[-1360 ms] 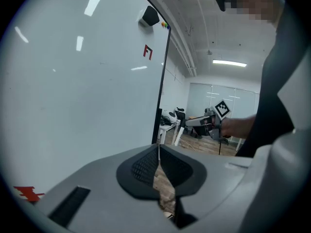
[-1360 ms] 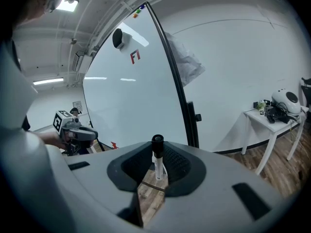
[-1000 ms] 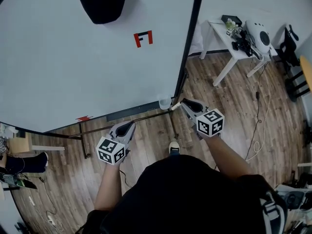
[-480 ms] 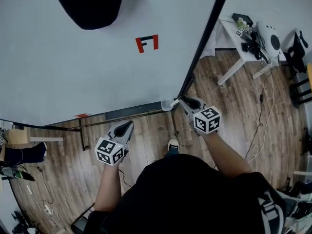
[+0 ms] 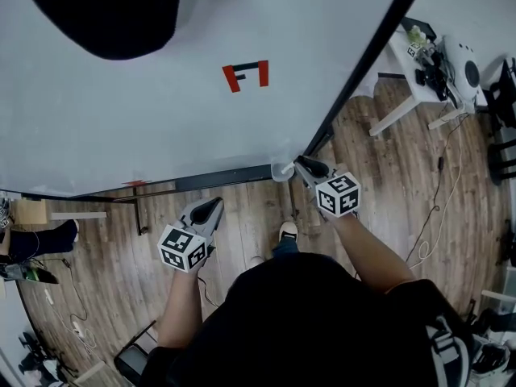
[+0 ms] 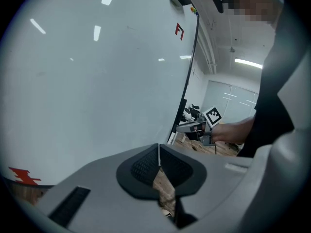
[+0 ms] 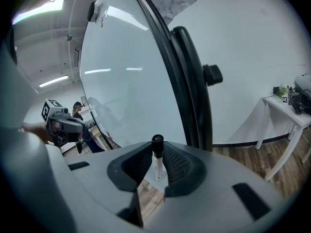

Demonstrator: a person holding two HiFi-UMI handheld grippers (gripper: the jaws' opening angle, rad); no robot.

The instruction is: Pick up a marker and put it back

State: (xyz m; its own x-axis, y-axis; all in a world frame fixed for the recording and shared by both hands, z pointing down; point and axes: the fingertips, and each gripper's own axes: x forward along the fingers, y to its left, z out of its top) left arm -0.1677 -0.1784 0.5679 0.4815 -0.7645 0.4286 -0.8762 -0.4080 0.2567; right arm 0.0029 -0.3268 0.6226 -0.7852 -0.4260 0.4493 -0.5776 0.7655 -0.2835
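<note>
A marker (image 7: pixel 156 165) is clamped by the right gripper (image 7: pixel 156 153) at the whiteboard's (image 5: pixel 145 127) lower right corner, best released once seated; left gripper (image 6: pixel 159 155) closed, empty.

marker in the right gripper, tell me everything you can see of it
The marker is a slim pen with a white barrel and a black cap, plastic by the look. In the right gripper view it stands upright between the jaws of the right gripper, cap end uppermost and just clear of the pads, which press on its barrel from both sides. Nothing else touches it. Behind it rises the whiteboard's black frame.
</note>
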